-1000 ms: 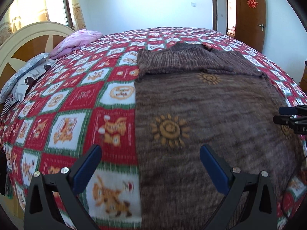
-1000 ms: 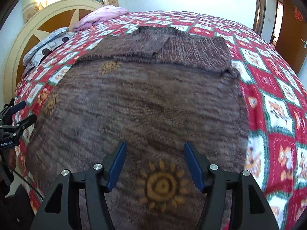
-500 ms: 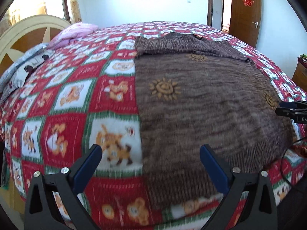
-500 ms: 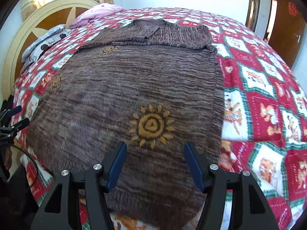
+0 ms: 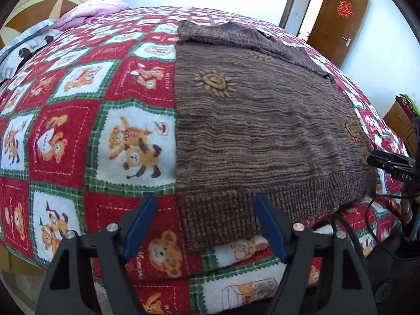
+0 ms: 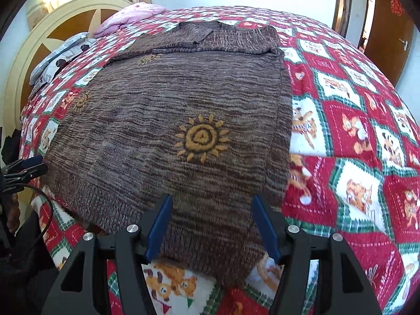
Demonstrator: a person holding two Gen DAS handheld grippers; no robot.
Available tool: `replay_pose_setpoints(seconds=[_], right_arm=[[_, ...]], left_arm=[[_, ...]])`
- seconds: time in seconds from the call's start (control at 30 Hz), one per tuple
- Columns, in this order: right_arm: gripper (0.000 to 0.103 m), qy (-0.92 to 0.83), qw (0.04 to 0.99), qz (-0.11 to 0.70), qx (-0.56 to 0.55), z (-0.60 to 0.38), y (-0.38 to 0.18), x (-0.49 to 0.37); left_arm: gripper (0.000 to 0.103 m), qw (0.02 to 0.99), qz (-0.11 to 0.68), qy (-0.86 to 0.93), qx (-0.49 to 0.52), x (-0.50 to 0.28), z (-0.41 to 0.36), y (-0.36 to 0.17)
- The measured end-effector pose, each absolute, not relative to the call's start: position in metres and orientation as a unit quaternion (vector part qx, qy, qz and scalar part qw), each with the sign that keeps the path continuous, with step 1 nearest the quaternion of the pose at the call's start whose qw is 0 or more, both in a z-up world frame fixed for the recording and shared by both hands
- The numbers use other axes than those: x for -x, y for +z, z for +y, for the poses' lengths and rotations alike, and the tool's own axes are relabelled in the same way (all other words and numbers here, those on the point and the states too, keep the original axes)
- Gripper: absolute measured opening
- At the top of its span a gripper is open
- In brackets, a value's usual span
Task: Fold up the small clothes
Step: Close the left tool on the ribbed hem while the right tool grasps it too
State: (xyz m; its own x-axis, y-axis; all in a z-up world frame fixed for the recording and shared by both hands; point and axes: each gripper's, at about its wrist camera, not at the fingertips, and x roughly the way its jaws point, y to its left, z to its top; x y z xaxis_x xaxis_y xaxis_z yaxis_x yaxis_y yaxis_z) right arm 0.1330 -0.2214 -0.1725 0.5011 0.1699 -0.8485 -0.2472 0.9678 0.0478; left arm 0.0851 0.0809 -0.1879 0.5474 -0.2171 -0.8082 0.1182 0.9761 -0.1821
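The brown knitted sweater with orange suns point(image 6: 168, 120) has sleeves folded in; the lengthwise fold remains. My left gripper point(image 5: 204, 225) and right gripper point(image 6: 211, 223) gape at its hem.

Both grippers have been drawn back from over the sweater point(image 6: 170, 120) to its ribbed hem point(image 5: 236, 210), now low in both frames, and the left gripper point(image 5: 204, 225) has been narrowed, its jaws standing closer together.
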Motion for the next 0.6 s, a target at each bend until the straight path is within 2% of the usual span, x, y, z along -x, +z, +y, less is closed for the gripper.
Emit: replay_pose_setpoints(seconds=[0.13,0.17,0.2,0.27,0.37,0.6], right_arm=[[0.064,0.115,0.867,0.483,0.040,-0.227,-0.169,-0.129],[0.064,0.114,0.868,0.482,0.038,-0.229,-0.167,-0.128],[0.064,0.112,0.869,0.480,0.036,-0.231,-0.165,-0.126],[0.064,0.106,0.871,0.478,0.031,-0.236,-0.162,-0.123],[0.064,0.095,0.872,0.481,0.017,-0.250,-0.159,-0.116],[0.064,0.089,0.858,0.504,-0.035,-0.278,-0.162,-0.099]], left_arm=[[0.057,0.880,0.463,-0.102,0.040,-0.083,0.074,-0.187],[0.051,0.881,0.461,-0.104,0.038,-0.082,0.074,-0.187],[0.040,0.881,0.460,-0.107,0.036,-0.081,0.073,-0.187],[0.028,0.881,0.460,-0.110,0.034,-0.081,0.072,-0.186],[0.016,0.880,0.459,-0.117,0.041,-0.082,0.075,-0.187],[0.015,0.881,0.455,-0.122,0.041,-0.081,0.072,-0.186]])
